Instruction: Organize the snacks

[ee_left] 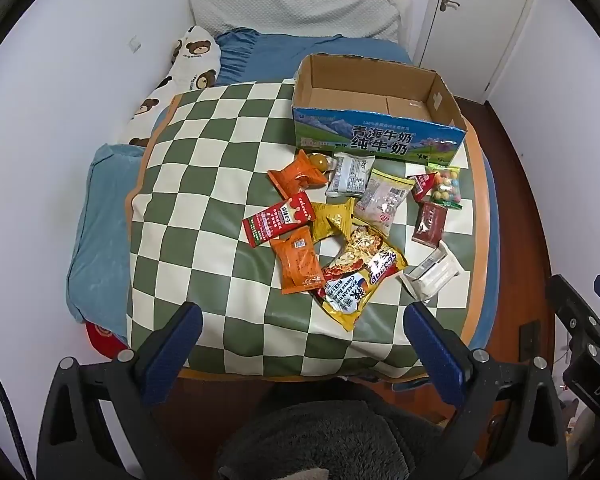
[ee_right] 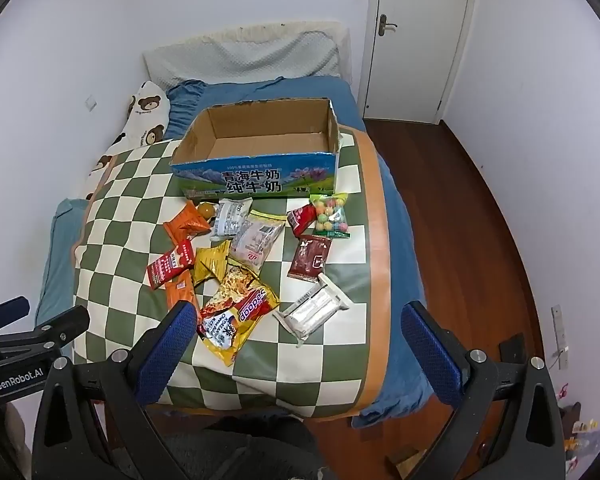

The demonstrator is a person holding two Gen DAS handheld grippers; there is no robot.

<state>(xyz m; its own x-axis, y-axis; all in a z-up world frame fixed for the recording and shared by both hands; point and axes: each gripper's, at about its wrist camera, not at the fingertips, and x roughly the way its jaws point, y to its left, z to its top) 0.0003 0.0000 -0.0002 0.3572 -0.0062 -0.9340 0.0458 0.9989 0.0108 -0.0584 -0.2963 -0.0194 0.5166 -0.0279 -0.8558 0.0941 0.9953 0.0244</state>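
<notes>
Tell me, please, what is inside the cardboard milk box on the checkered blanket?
The cardboard milk box shows only its bare brown floor and inner walls; no snack is in it. The strip of floor just behind its printed front wall is hidden in both views.

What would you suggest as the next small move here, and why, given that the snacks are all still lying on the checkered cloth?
Probably bring the right gripper down onto the white packet, the snack lying nearest to it. Both it and the left gripper hang open with nothing between the fingers, and the cardboard box stands empty behind the pile, so no snack has been packed yet.
</notes>
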